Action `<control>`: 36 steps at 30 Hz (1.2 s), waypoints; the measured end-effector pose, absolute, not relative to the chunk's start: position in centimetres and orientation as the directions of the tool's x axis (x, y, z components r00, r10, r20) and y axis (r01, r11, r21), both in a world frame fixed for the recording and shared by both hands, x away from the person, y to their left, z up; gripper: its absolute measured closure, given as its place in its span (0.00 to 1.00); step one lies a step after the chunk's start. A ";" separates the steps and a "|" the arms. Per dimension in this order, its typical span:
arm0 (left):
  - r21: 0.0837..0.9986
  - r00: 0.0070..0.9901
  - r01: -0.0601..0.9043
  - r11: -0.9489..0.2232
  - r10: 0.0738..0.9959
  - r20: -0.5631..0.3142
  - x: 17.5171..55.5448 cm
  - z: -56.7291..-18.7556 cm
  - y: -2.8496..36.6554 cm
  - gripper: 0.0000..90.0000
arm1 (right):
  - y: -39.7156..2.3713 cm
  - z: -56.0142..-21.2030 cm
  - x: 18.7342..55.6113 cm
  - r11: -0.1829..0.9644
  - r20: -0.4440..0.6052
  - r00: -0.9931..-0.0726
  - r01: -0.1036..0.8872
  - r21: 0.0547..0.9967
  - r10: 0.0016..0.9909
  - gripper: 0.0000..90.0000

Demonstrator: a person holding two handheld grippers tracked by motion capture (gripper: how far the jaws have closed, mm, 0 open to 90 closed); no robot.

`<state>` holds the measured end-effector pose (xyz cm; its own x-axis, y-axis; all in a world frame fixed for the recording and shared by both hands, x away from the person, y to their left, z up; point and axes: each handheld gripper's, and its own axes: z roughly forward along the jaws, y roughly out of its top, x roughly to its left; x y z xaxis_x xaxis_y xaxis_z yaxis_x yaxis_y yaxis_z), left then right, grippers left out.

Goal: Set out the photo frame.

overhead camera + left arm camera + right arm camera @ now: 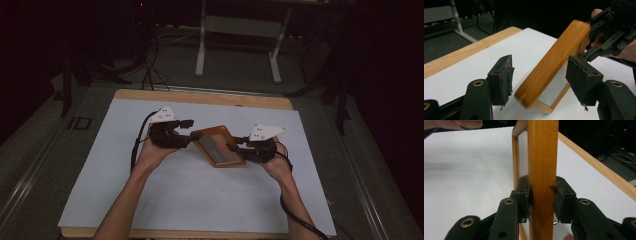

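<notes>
At the left of the high view, a person's left hand [152, 152] holds the left gripper [192, 135] against the near end of a wooden picture frame [218, 146]. In the left gripper view that gripper's jaws stand spread, one padded finger [503, 77] on each side of the frame's corner, neither pressing it. The frame hangs tilted above the white sheet [190, 185] that covers the wooden table [210, 98], its glass face catching grey light. To the right, the right gripper [233, 147] pinches the frame's opposite long edge; in the right gripper view both jaws press flat on the orange wood. The right hand [277, 162] grips it from below, with a black cable [300, 220] trailing along the forearm.
</notes>
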<state>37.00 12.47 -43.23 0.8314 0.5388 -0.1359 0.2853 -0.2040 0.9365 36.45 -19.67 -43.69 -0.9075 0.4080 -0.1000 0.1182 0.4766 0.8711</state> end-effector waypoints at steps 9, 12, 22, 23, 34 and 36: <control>0.918 0.828 0.344 -0.197 0.525 -0.197 37.5 -47.6 11.7 0.44 | -20.2 -43.9 36.5 0.466 -0.090 -0.907 0.125 0.876 0.412 0.76; 0.908 0.835 0.352 -0.228 0.514 -0.195 37.5 -48.5 10.7 0.47 | -20.5 -44.0 36.4 0.459 -0.083 -0.905 0.131 0.879 0.417 0.76; 0.895 0.848 0.350 -0.277 0.499 -0.177 37.5 -49.1 8.6 0.62 | -21.3 -44.2 36.4 0.469 -0.081 -0.900 0.145 0.871 0.429 0.76; 0.895 0.849 0.350 -0.277 0.497 -0.178 37.5 -49.1 8.6 0.63 | -21.5 -44.3 36.4 0.472 -0.083 -0.897 0.148 0.869 0.434 0.76; 0.887 0.849 0.367 -0.281 0.490 -0.197 37.6 -48.9 8.8 0.75 | -22.6 -44.8 36.6 0.456 -0.047 -0.886 0.191 0.869 0.461 0.76; 0.886 0.851 0.367 -0.283 0.487 -0.197 37.7 -48.8 8.8 0.75 | -22.6 -44.8 36.6 0.455 -0.045 -0.886 0.193 0.869 0.461 0.76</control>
